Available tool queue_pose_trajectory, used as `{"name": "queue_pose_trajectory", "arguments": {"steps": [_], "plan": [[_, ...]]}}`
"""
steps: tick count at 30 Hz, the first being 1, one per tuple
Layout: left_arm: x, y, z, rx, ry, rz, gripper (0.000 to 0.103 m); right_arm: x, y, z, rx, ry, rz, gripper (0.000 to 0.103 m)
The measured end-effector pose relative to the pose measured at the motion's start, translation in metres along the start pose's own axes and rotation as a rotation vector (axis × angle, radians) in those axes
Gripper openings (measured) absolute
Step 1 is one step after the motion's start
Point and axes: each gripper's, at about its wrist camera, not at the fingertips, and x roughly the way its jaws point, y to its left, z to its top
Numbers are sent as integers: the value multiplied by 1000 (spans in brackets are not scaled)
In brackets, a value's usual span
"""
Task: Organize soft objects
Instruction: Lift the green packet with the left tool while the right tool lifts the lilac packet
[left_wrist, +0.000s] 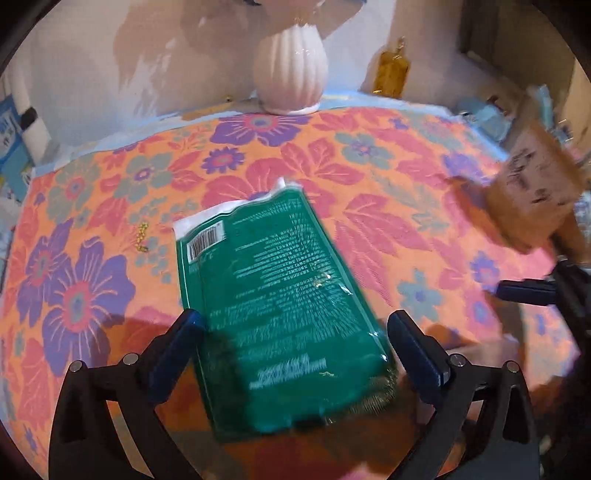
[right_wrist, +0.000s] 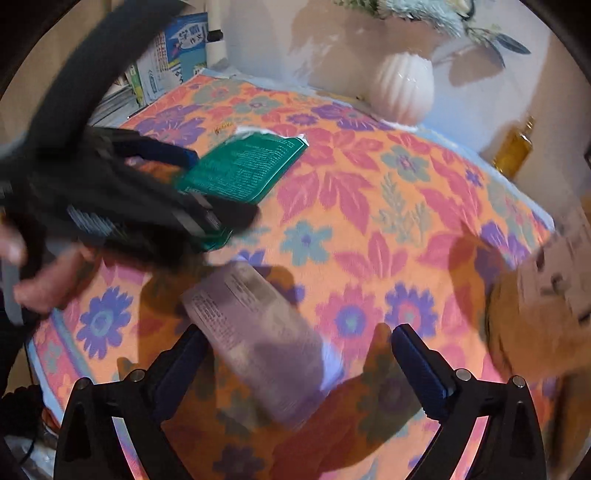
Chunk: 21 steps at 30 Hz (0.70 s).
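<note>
- Nearest the lens: left gripper (left_wrist: 295, 328) fingers spread wide either side of green packet (left_wrist: 273, 306), pads clear of it, packet lying flat on floral cloth (left_wrist: 388, 229).
- Same on the other side: right gripper (right_wrist: 299, 347) fingers wide apart around pale lilac packet (right_wrist: 258, 332), not pressing it; too blurred to tell whether flat on the cloth.
- Likely step: both soft packets just set down or about to be taken; best to lower squarely, centre each pack between pads, close gently so film does not buckle or slip.
- Worth keeping the two grippers from crossing; lilac packet sits nearer than green packet, to its right.
- Beyond green packet: white ribbed vase (left_wrist: 290, 70) at the wall, amber bottle (left_wrist: 391, 72) right of it.
- Far right of green packet: brown cardboard box (left_wrist: 535, 195), blurred.
- Left of green packet, off the cloth: stacked books (right_wrist: 173, 59).
</note>
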Motion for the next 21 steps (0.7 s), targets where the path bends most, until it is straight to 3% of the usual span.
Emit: {"name": "queue_pose_trajectory", "arguments": {"steps": [2, 4, 5, 6, 9, 10, 13, 21], "plan": [[1, 1, 1, 0, -11, 4, 99, 5, -4, 3, 11, -9, 27, 100], [-1, 5, 2, -15, -23, -13, 87, 5, -4, 3, 33, -26, 42, 96], [-2, 6, 2, -19, -36, -7, 81, 4, -3, 3, 33, -37, 43, 83], [-4, 6, 0, -15, -47, 7, 71, 0, -1, 2, 33, -53, 54, 62], [-10, 6, -2, 2, -72, 7, 47, -4, 5, 1, 43, -83, 50, 38], [-12, 5, -4, 7, -77, 4, 39, -6, 7, 0, 48, -89, 43, 38], [-19, 3, -8, 19, -93, -19, 31, -12, 9, -4, 85, -96, 35, 38], [-64, -8, -20, 8, -178, -138, 26, -46, 0, -28, 240, -157, 35, 38]]}}
